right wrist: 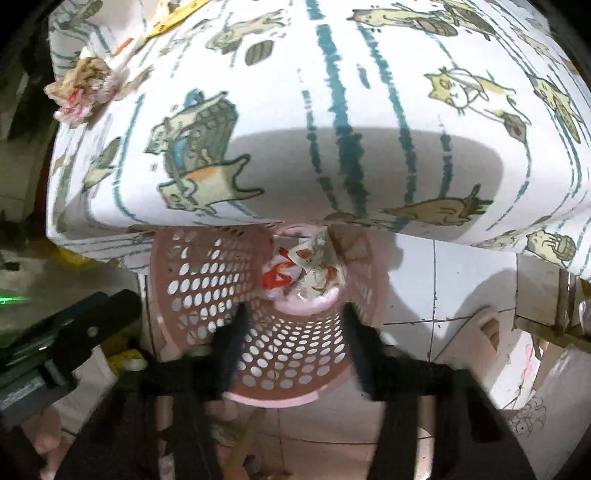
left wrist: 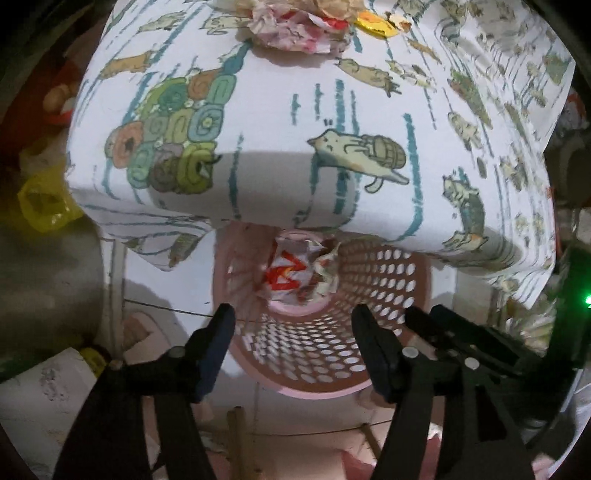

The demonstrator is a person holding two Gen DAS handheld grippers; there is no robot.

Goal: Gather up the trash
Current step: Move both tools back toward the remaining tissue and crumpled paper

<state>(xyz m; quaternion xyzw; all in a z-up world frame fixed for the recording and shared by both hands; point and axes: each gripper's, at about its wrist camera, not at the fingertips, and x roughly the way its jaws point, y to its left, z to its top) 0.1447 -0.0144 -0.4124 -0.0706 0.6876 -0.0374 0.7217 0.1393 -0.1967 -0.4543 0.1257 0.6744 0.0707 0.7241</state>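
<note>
Grippers [left wrist: 291, 350] [right wrist: 293, 347] aimed down over pink basket [left wrist: 384, 288], jaws apart, seemingly empty, wrappers [left wrist: 295, 273] inside.

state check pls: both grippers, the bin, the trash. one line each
Left gripper: jaws open, nothing between them, above the bin.
Right gripper: jaws open, empty, above the bin.
Pink perforated plastic bin: upright on the floor, holding trash, not full.
Crumpled white-and-red wrappers: at the bin's bottom.
Crumpled paper wad: on the cat-print tablecloth, uncollected.
Yellow wrapper: on the tablecloth, uncollected.

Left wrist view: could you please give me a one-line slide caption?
Open left tongs above a pink perforated basket holding crumpled wrappers, beside a cat-print tablecloth.
</note>
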